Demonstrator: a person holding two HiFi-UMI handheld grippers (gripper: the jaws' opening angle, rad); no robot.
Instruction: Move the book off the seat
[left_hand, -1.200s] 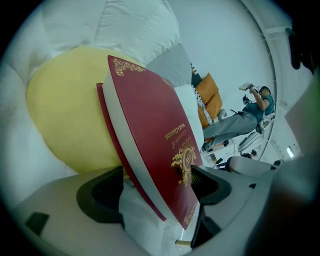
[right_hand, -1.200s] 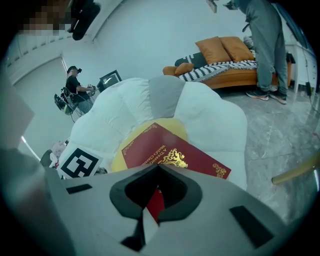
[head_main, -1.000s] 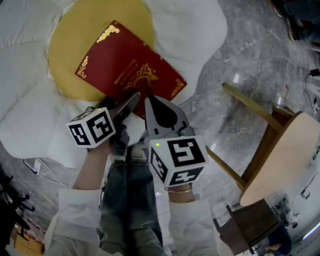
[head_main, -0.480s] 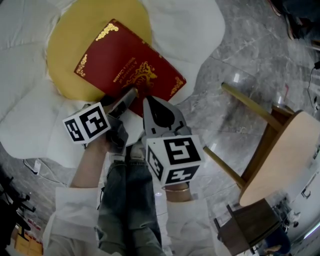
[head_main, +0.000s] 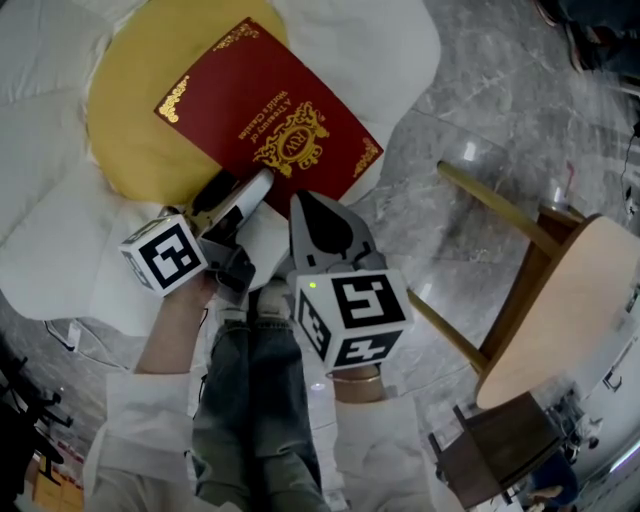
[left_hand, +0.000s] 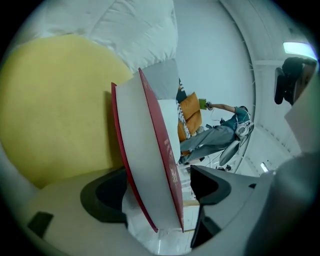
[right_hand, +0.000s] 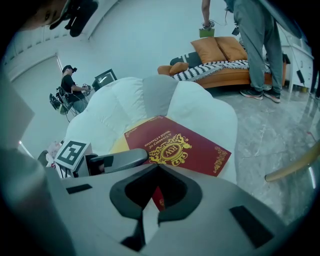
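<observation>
Tilted up now, the stiff, light book is clamped at its lower edge by the left hand-held gripper; the right hand-held gripper is closed, empty.

The book lies on the seat, its near edge between the left gripper jaws. The chair stands to the right.

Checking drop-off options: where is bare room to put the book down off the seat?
Bare grey floor between the white seat and the wooden chair. Crowded at the book corner, where the left hand-held gripper and right hand-held gripper sit.
</observation>
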